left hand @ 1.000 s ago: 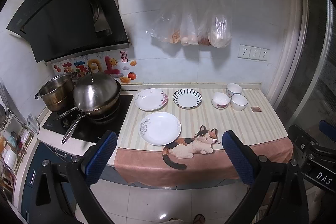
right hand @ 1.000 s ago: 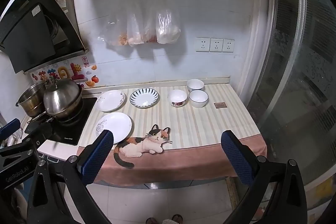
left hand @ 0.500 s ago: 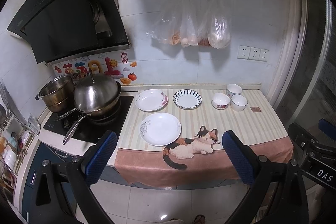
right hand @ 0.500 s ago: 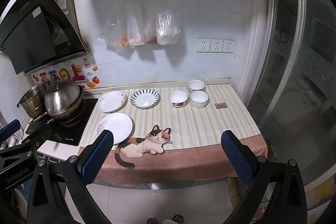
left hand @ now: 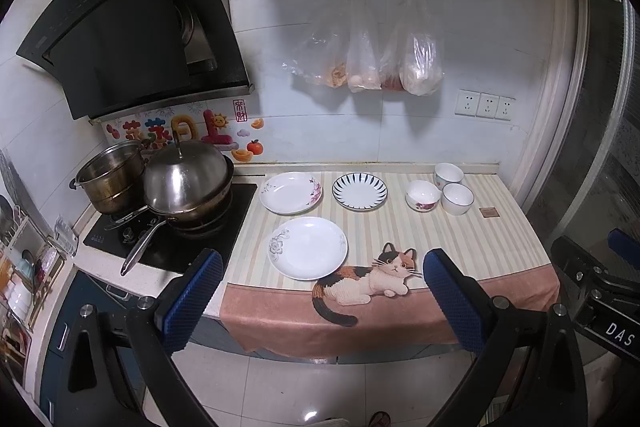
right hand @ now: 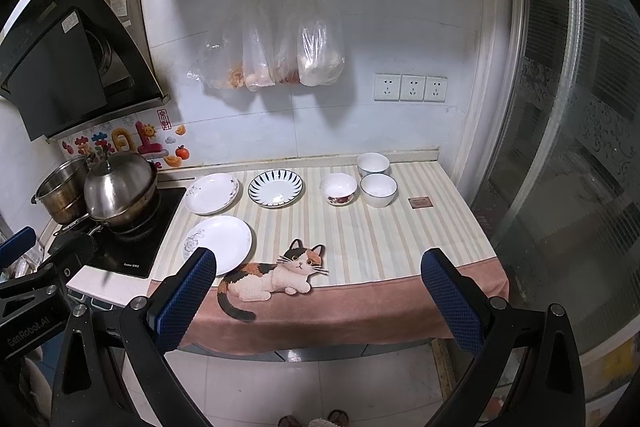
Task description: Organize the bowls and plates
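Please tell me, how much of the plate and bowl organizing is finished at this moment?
Nothing looks done. The three plates lie apart, unstacked, and the three bowls stand separately. The left gripper and right gripper are open, empty, short of the counter. All stacking remains.

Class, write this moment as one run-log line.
stage: approach | left gripper: open | right gripper: open | three plates, three bowls: unstacked on counter mat
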{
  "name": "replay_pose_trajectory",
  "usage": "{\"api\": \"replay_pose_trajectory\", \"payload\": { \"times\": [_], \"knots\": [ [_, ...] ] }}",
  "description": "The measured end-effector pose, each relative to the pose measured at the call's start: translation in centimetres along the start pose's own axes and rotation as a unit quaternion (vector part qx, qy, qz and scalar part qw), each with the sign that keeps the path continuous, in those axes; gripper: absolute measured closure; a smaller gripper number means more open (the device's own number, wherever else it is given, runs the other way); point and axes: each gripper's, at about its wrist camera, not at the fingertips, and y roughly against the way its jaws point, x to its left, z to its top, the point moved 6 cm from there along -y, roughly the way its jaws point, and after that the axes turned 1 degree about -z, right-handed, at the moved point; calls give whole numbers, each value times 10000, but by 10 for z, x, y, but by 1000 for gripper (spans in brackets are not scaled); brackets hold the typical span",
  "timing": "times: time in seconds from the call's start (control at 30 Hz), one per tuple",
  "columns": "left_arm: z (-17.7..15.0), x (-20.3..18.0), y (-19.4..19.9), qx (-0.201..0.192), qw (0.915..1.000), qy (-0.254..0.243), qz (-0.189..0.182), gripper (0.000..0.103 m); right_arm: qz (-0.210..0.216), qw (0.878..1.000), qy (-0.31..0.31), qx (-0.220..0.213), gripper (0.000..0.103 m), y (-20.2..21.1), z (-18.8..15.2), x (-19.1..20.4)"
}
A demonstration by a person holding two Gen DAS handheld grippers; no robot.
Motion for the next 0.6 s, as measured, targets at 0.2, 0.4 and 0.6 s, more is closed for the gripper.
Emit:
{"api": "replay_pose_trajectory", "payload": {
  "times": [0.2, 0.4, 0.6],
  "knots": [
    [1, 0, 0, -7, 10000, -11, 1, 0, -6, 10000, 5, -31, 0, 0, 2, 1],
    [6, 0, -1, -28, 10000, -25, 6, 0, -6, 10000, 2, -32, 0, 0, 4, 1],
    [6, 0, -1, -23, 10000, -25, 9, 0, -3, 10000, 3, -31, 0, 0, 4, 0]
  ]
}}
